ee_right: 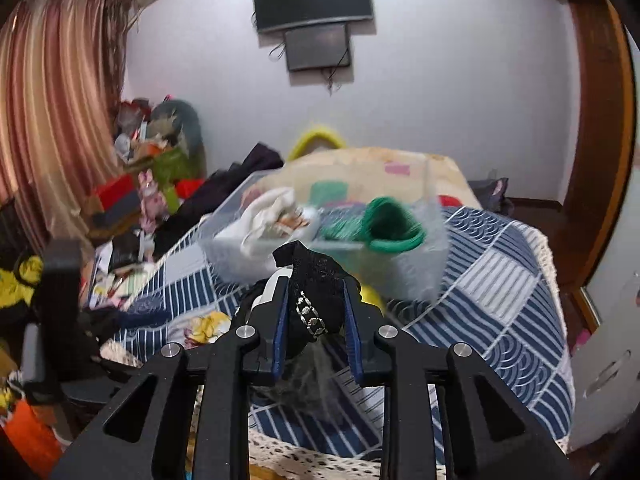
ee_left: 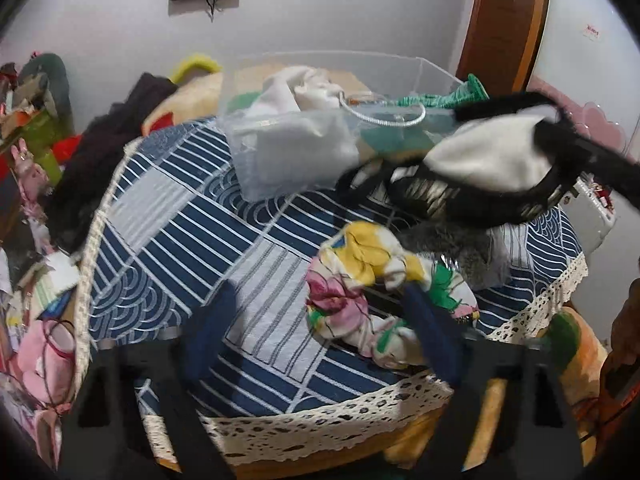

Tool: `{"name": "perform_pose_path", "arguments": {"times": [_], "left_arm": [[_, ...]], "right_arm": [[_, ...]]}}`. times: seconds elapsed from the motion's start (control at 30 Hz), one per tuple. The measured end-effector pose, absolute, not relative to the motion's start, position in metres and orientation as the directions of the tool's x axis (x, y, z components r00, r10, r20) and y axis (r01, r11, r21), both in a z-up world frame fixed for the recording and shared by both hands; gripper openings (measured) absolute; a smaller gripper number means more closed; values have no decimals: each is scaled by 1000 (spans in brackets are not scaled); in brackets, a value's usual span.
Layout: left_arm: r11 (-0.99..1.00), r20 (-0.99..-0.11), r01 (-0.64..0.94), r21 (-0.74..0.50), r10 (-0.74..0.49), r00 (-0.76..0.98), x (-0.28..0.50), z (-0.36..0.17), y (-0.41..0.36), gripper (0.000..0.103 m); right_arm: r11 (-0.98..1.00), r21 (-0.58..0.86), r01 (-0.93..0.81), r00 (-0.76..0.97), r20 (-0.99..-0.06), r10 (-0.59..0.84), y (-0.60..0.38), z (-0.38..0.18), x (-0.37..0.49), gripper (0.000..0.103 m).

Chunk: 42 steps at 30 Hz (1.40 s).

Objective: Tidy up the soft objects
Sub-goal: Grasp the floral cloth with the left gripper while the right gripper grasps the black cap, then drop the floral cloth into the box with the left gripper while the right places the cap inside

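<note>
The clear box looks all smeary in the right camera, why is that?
Right wrist view: the clear box and the green thing in it are smeared by motion blur, while the right hand-held gripper pinching the black lace cloth stays sharp. Left wrist view: the box is less smeared; the edges bend from the fisheye lens.

Counter [ee_left: 280,432] is covered by a blue/white patterned cloth [ee_left: 168,216] with a lace hem. On the cloth: clear plastic bin [ee_left: 280,168] at the far side; floral fabric bundle [ee_left: 360,292] toward the near edge; grey fuzzy item [ee_left: 460,248] just beside the bundle. The black-and-white piece's contact with the cloth can't be told.
</note>
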<state>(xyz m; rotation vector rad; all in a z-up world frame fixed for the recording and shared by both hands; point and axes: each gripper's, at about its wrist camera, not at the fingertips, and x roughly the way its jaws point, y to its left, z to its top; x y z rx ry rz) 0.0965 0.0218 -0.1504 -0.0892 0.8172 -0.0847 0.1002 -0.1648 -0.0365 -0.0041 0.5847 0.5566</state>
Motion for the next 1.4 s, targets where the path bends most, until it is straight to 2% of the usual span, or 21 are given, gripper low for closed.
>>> {"name": "perform_pose_path", "arguments": {"times": [0.03,0.07,0.13,0.2,0.47,0.97,1.13,1.4], "left_arm": [[992,-728,39,-123,-117,675,98,-152,22,62],[991,-729,28,-135,-118,675,101,-154,22,57],[987,-735,37,-156,-141,664,105,-158,21,27],[986,-744,45,-159,-150,651,106,-162,19,15],[993,-682,20,-113,-92,725,88,-135,22,11],[988,-515,-71,-135,-9,857,95,-59,61,11],[983,-498,-66,-173,-29,867,118,-49,72,11],[986,-498,-89,-138,9,867,160,-44,68,11]], "right_arm": [[856,153,-494,697,-519,495,-167,-35,100,22],[860,154,-487,705,-512,491,-170,-33,100,22],[865,156,-477,715,-504,485,-173,-31,100,22],[869,159,-469,721,-499,481,-176,-29,100,22],[871,161,-464,742,-466,482,-182,-16,97,22],[885,100,-454,822,-337,460,-174,24,108,22],[905,78,-418,844,-335,418,-167,26,126,22],[917,68,-394,844,-369,390,-159,18,158,22]]}}
